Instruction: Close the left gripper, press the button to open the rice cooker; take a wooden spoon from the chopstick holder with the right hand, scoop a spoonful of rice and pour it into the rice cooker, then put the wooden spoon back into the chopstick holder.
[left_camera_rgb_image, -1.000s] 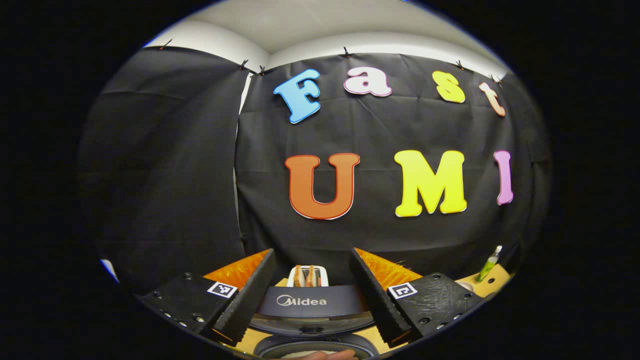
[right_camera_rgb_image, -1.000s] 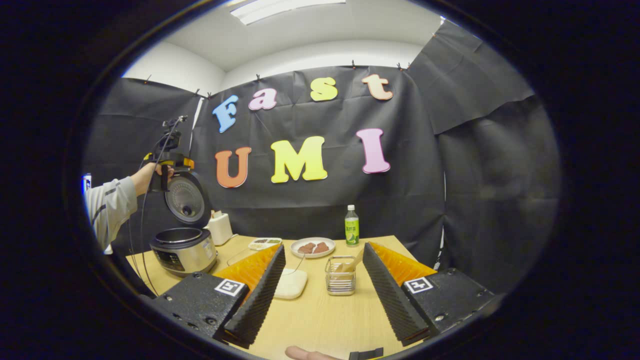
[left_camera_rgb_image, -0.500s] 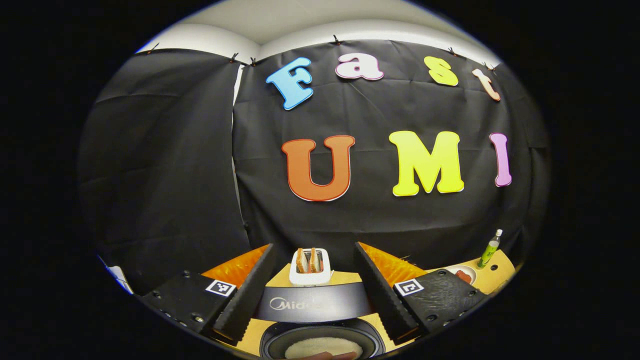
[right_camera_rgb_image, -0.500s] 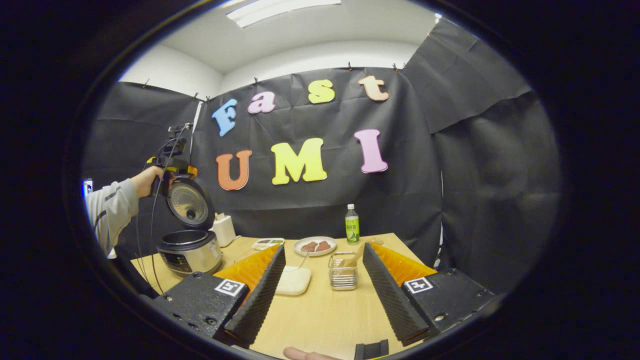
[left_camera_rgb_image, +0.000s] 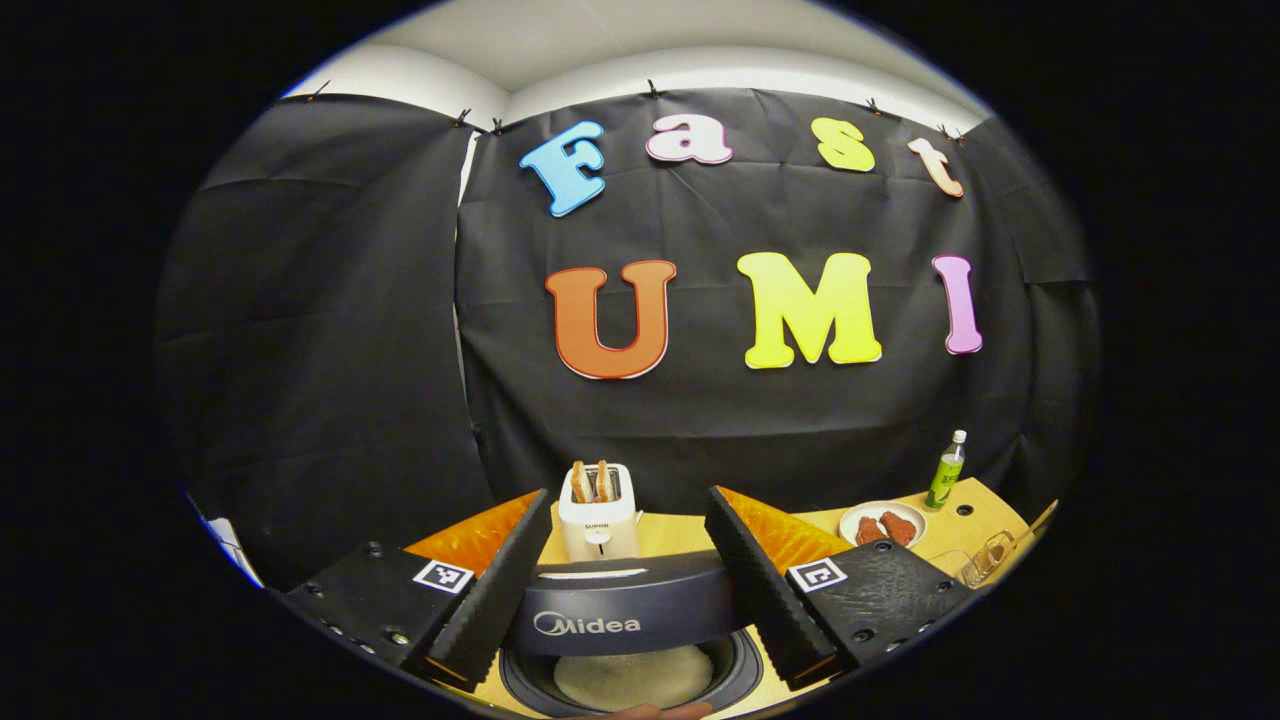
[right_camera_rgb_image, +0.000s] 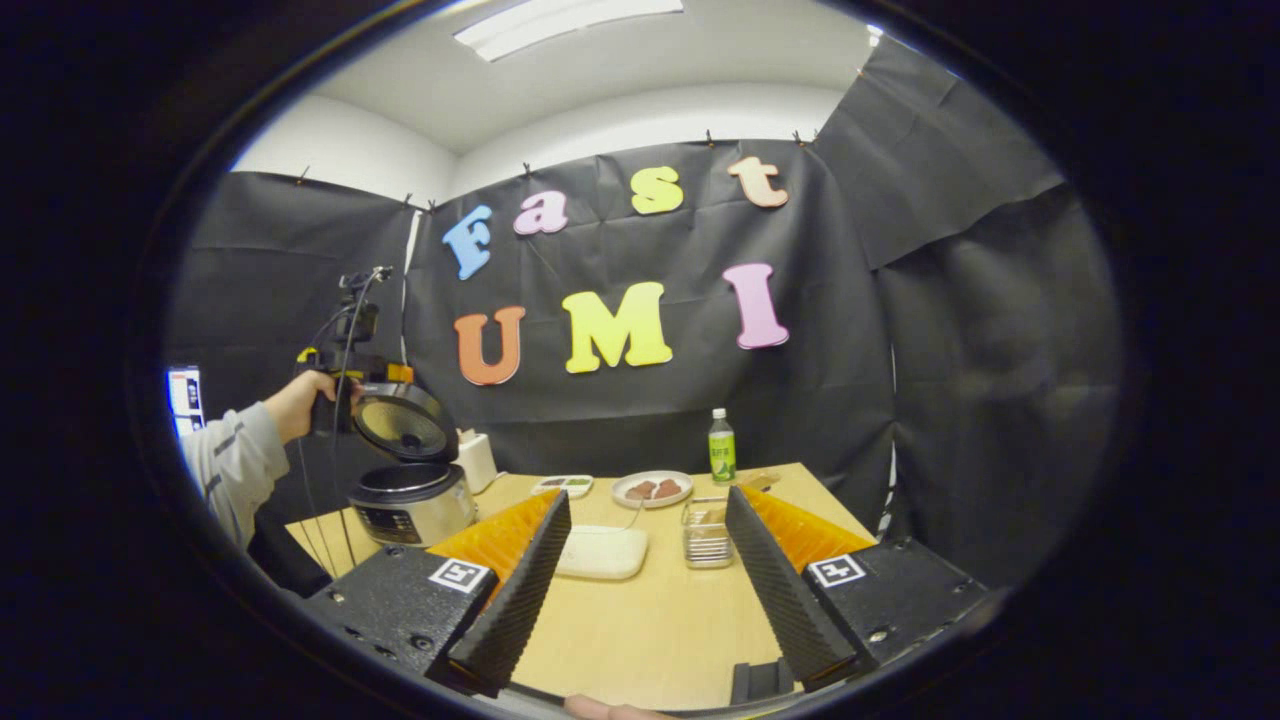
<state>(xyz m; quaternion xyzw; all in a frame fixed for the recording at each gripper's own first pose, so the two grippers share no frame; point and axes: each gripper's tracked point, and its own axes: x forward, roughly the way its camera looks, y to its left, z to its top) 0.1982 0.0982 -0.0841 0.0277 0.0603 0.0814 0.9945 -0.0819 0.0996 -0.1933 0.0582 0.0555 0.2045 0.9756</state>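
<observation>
Item, nearest us in the left gripper view: our left gripper (left_camera_rgb_image: 622, 590), jaws spread wide, the dark lid (left_camera_rgb_image: 625, 608) of the rice cooker (left_camera_rgb_image: 630, 675) lying between the fingers; whether both fingers press on it we cannot tell. Below, at 6 o'clock, the open pot with pale contents. Beyond, at 12 o'clock of the lid, a white toaster (left_camera_rgb_image: 598, 508) with bread. Item, right gripper view: our right gripper (right_camera_rgb_image: 650, 590), jaws wide apart and holding nothing, above the bench (right_camera_rgb_image: 640, 630). Farther on, a white pad (right_camera_rgb_image: 602, 551) at 11 o'clock, then the wire chopstick holder (right_camera_rgb_image: 707, 533) at 1 o'clock with the wooden spoon (right_camera_rgb_image: 757, 481) leaning out of it. At 10 o'clock the rice cooker with lid raised, a hand (right_camera_rgb_image: 296, 398) beside it. Farthest: plate (right_camera_rgb_image: 652, 488), green bottle (right_camera_rgb_image: 721, 446). We judge the opening step about done; next, the right gripper must reach to the holder and close on the spoon's handle.
</observation>
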